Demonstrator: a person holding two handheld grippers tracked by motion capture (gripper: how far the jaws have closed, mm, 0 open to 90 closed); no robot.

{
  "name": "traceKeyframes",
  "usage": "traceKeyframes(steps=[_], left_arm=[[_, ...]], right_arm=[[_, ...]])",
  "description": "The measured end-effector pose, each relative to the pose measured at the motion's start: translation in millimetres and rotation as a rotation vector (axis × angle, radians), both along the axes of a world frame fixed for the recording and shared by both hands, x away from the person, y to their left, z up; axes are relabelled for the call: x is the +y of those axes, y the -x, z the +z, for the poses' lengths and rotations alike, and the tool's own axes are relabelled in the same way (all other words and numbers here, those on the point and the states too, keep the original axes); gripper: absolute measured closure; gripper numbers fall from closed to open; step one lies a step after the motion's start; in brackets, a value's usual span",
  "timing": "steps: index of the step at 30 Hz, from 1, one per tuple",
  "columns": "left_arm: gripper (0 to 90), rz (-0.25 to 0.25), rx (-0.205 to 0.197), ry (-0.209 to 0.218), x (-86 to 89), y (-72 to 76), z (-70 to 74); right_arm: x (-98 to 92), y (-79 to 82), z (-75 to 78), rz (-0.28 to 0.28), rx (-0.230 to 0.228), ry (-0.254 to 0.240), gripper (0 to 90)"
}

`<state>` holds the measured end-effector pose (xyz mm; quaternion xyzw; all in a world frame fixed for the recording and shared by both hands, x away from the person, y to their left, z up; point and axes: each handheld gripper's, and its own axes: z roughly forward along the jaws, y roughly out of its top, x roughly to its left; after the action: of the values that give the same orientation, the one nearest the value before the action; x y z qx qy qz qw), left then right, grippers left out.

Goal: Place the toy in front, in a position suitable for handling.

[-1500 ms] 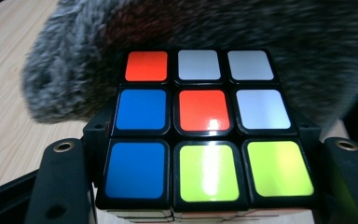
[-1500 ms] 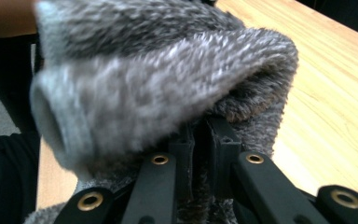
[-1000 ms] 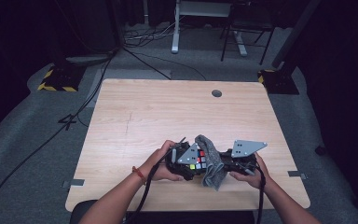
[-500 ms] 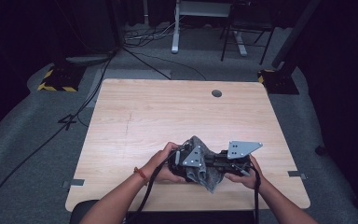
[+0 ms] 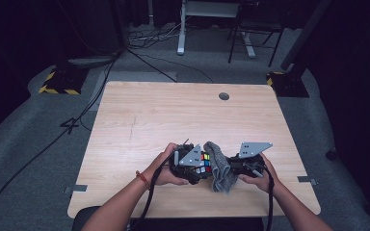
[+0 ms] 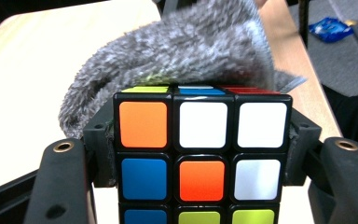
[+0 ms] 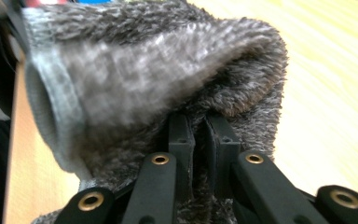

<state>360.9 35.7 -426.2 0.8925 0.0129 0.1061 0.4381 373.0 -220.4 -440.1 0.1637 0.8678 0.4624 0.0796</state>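
The left gripper (image 6: 200,154) is clamping the puzzle cube (image 6: 200,161) between its jaws, steadying it just above the table (image 5: 173,115) near edge. The right gripper (image 7: 200,135) is pinching the grey cloth (image 7: 158,79), draping it over the cube's top, apparently for wiping.

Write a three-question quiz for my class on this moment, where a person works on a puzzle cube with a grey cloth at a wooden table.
1. True or false: the left gripper is clamped on the puzzle cube.
2. Which colour is the centre sticker of the cube face seen in the left gripper view? A) green B) orange C) red
3. Fill in: the right gripper pinches the ______, which lies against the cube's far side.

Key
1. True: its jaws press on the cube's two sides.
2. B, orange.
3. Grey fleecy cloth; in the high view it hangs between the two grippers above the wooden table.
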Motion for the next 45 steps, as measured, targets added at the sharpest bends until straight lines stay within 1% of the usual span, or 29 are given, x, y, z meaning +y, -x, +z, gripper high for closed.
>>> traceKeyframes(steps=[1,2,4,6,7,9,10,11,12,14,16,18,19,20,21,22,24,26,29,30,32,33,35,36,38,40,42,44,45], left_arm=[[33.6,-0.002,0.007,0.0,-0.4,-0.2,-0.9],[33.6,0.001,0.003,-0.006,-1.1,-0.4,-2.0],[33.6,0.001,-0.006,-0.04,-4.6,0.1,-5.0],[33.6,-0.003,-0.013,-0.068,-9.6,2.2,-9.1],[33.6,-0.006,-0.016,-0.08,-12.3,3.4,-10.8],[33.5,-0.012,-0.015,-0.089,-14.3,3.9,-11.4],[33.5,-0.006,-0.021,-0.1,-13.4,3.4,-11.6],[33.6,-0.002,-0.01,-0.085,-11.1,2.4,-11.4],[33.6,-0.002,-0.005,-0.068,-9.5,2.0,-10.1],[33.6,0.001,-0.009,-0.061,-8.0,1.7,-7.2],[33.6,-0.003,0.004,-0.037,-5.7,1.3,-5.1],[33.6,-0.007,-0.005,-0.02,-3.1,1.9,-2.3],[33.6,-0.009,0.001,-0.001,-1.3,1.9,-0.3],[33.6,-0.007,0.002,0.008,0.3,1.5,2.1],[33.6,0.004,-0.007,0.011,1.3,1.4,3.9],[33.6,0.012,-0.02,0.012,1.8,0.8,5.0],[33.6,0.005,-0.012,0.015,4.2,-0.4,5.6],[33.6,0.023,-0.028,-0.003,5.2,-0.9,5.1],[33.6,0.034,-0.021,-0.022,2.9,-3.4,-0.2],[33.6,0.023,-0.008,-0.021,0.6,-3.1,-2.3],[33.6,0.012,-0.014,-0.049,-6.0,-0.6,-6.1],[33.6,0.0,-0.008,-0.059,-9.3,0.8,-9.1],[33.6,-0.001,-0.008,-0.068,-10.8,2.1,-10.8],[33.6,0.0,-0.008,-0.062,-9.7,2.0,-9.8],[33.6,0.0,-0.002,-0.029,-6.2,1.1,-5.7],[33.6,0.004,-0.015,-0.005,-3.4,1.8,-1.8],[33.6,-0.012,-0.001,0.045,0.1,2.4,3.2],[33.6,-0.017,-0.01,0.068,0.6,4.0,6.9],[33.6,-0.021,-0.012,0.075,0.5,4.9,7.7]], right_arm=[[-0.6,1.3,4.2,0.0,-0.007,-0.025,82.7],[-0.5,2.8,6.4,0.005,-0.009,-0.041,82.7],[2.1,7.6,11.2,0.005,-0.046,-0.035,82.7],[5.0,12.1,17.2,0.032,-0.059,-0.067,82.7],[8.6,14.6,20.7,0.042,-0.076,-0.063,82.7],[17.7,19.0,24.5,0.071,-0.089,-0.062,82.7],[21.8,20.8,24.5,0.071,-0.111,-0.036,82.7],[23.3,21.1,24.3,0.065,-0.119,-0.022,82.7],[22.4,19.4,23.3,0.054,-0.114,-0.02,82.7],[19.5,16.1,20.4,0.03,-0.112,-0.004,82.7],[13.5,11.6,16.2,0.006,-0.089,0.008,82.7],[9.2,9.6,13.0,-0.005,-0.089,0.026,82.8],[7.0,9.0,11.2,-0.012,-0.084,0.032,82.8],[4.6,8.4,9.5,-0.01,-0.071,0.026,82.8],[3.4,8.8,8.3,-0.005,-0.063,0.02,82.8],[3.6,10.3,8.0,0.0,-0.061,0.025,82.8],[7.0,15.8,10.3,0.021,-0.072,0.014,82.8],[8.6,18.6,13.3,0.023,-0.095,0.019,82.8],[7.8,20.6,19.5,0.037,-0.088,-0.031,82.8],[9.3,22.1,21.6,0.047,-0.092,-0.039,82.7],[14.9,25.0,23.8,0.056,-0.11,-0.028,82.7],[17.0,25.8,24.1,0.062,-0.108,-0.036,82.7],[20.0,26.1,24.0,0.064,-0.119,-0.021,82.7],[19.3,24.5,23.2,0.06,-0.117,-0.019,82.7],[14.8,19.7,20.6,0.025,-0.119,-0.011,82.7],[7.8,12.8,17.5,-0.002,-0.096,-0.02,82.7],[1.2,5.6,12.7,-0.038,-0.077,-0.003,82.7],[-1.7,1.4,7.1,-0.041,-0.043,-0.011,82.7],[0.5,1.6,5.2,-0.033,-0.044,0.014,82.7]])
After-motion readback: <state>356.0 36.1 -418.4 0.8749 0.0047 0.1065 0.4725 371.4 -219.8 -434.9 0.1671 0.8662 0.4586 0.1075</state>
